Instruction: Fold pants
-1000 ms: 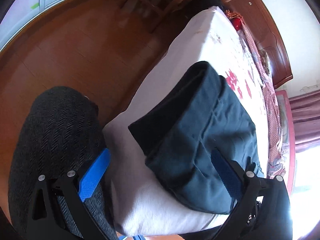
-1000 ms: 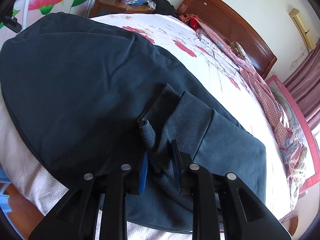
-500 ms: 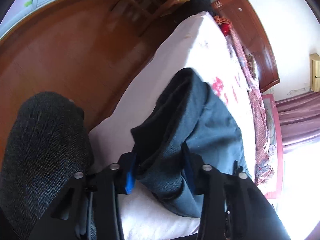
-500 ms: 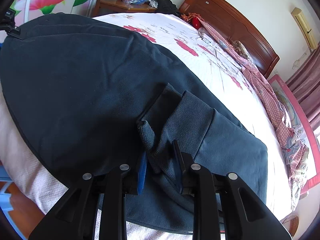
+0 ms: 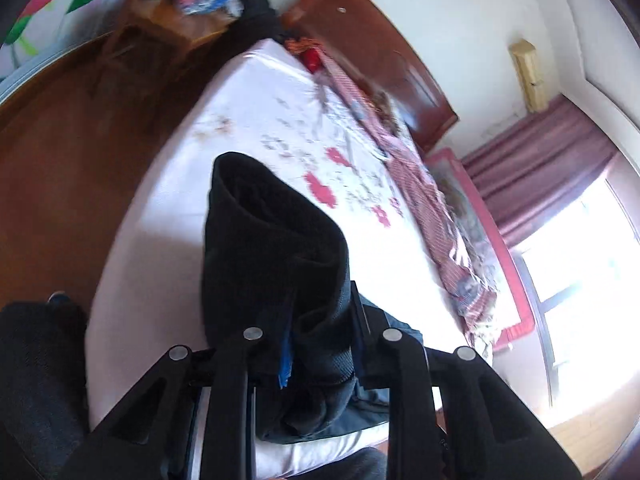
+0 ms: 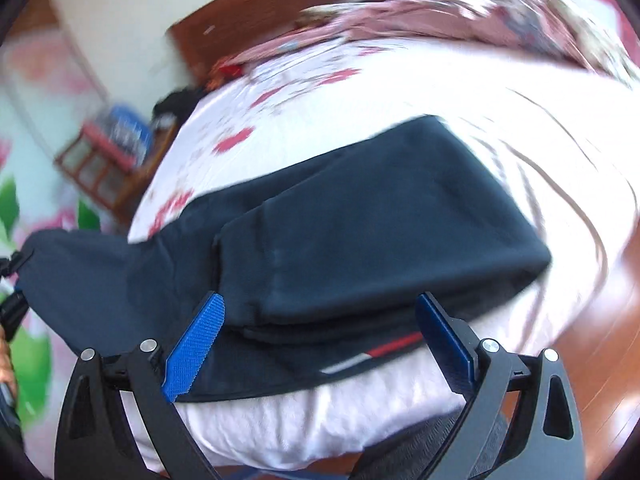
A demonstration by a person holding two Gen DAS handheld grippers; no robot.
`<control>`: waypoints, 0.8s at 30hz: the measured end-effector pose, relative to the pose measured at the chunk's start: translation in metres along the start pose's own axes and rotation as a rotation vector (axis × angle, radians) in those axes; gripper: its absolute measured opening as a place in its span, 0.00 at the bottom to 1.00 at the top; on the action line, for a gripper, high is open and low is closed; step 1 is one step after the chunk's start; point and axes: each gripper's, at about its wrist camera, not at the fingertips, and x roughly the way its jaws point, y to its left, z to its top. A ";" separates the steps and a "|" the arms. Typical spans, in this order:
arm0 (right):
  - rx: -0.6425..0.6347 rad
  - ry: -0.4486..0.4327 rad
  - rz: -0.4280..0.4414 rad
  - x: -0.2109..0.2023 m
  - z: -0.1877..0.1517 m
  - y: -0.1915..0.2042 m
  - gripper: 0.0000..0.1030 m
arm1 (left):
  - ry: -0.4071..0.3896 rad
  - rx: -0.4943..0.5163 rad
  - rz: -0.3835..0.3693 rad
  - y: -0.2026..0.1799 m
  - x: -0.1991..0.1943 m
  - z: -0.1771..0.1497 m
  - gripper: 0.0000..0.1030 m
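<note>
Left wrist view: the left gripper (image 5: 320, 344) has just been closing, and its fingers (image 5: 285, 354) now pinch a thick fold of the dark pants (image 5: 272, 256). The cloth rises ahead of the fingers as a bunched hump above the bed (image 5: 168, 216), with more of it hanging below them.

Right wrist view: the right gripper (image 6: 320, 320) has just been opening; its blue fingers (image 6: 196, 344) are spread wide with nothing pressed between them. The pants (image 6: 360, 224) lie folded on the bed (image 6: 320, 416) just ahead of and between the fingers, stretching away to the left.
</note>
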 end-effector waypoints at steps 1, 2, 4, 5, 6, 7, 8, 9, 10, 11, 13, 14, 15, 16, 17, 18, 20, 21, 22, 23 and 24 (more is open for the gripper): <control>0.042 -0.018 -0.002 -0.008 0.000 -0.013 0.93 | 0.014 0.040 -0.025 -0.021 0.008 0.003 0.21; 0.074 -0.036 -0.004 -0.015 -0.001 -0.024 0.93 | 0.025 0.071 -0.056 -0.039 0.018 0.005 0.21; 0.121 -0.066 -0.010 -0.028 -0.003 -0.045 0.93 | 0.054 0.114 -0.111 -0.069 0.037 0.004 0.21; 0.141 -0.079 -0.019 -0.034 -0.005 -0.054 0.93 | 0.075 0.136 -0.141 -0.086 0.050 0.002 0.21; 0.158 -0.090 -0.030 -0.039 -0.006 -0.064 0.93 | 0.089 0.156 -0.160 -0.099 0.060 -0.004 0.20; 0.177 -0.098 -0.033 -0.043 -0.008 -0.072 0.93 | 0.110 0.182 -0.184 -0.116 0.073 -0.010 0.20; 0.197 -0.103 -0.047 -0.047 -0.011 -0.082 0.93 | 0.127 0.198 -0.203 -0.128 0.082 -0.015 0.20; 0.217 -0.108 -0.058 -0.052 -0.012 -0.092 0.93 | 0.156 0.220 -0.228 -0.146 0.098 -0.023 0.20; 0.236 -0.109 -0.057 -0.055 -0.013 -0.101 0.93 | 0.176 0.245 -0.246 -0.161 0.110 -0.031 0.20; 0.254 -0.108 -0.066 -0.057 -0.016 -0.110 0.93 | 0.195 0.267 -0.260 -0.173 0.120 -0.037 0.20; 0.285 -0.113 -0.075 -0.060 -0.020 -0.123 0.93 | 0.242 0.294 -0.293 -0.195 0.140 -0.053 0.20; 0.303 -0.110 -0.076 -0.060 -0.023 -0.129 0.93 | 0.257 0.320 -0.303 -0.205 0.150 -0.061 0.20; 0.316 -0.111 -0.088 -0.062 -0.027 -0.135 0.93 | 0.277 0.348 -0.314 -0.216 0.161 -0.073 0.20; 0.326 -0.114 -0.091 -0.063 -0.032 -0.141 0.93 | 0.305 0.364 -0.325 -0.223 0.171 -0.085 0.20; 0.335 -0.112 -0.093 -0.065 -0.035 -0.146 0.93 | 0.329 0.383 -0.328 -0.231 0.182 -0.096 0.19; 0.343 -0.111 -0.105 -0.067 -0.039 -0.151 0.93 | 0.351 0.414 -0.331 -0.240 0.195 -0.109 0.09; 0.371 -0.114 -0.114 -0.068 -0.043 -0.163 0.93 | 0.402 0.495 -0.345 -0.256 0.215 -0.139 0.02; 0.390 -0.114 -0.126 -0.069 -0.045 -0.169 0.93 | 0.414 0.532 -0.333 -0.261 0.220 -0.156 0.02; 0.414 -0.115 -0.138 -0.069 -0.046 -0.175 0.93 | 0.472 0.565 -0.345 -0.266 0.232 -0.172 0.03; 0.437 -0.116 -0.142 -0.071 -0.048 -0.181 0.93 | 0.535 0.589 -0.312 -0.266 0.242 -0.191 0.07; 0.453 -0.114 -0.148 -0.071 -0.048 -0.185 0.93 | 0.572 0.597 -0.276 -0.267 0.246 -0.205 0.20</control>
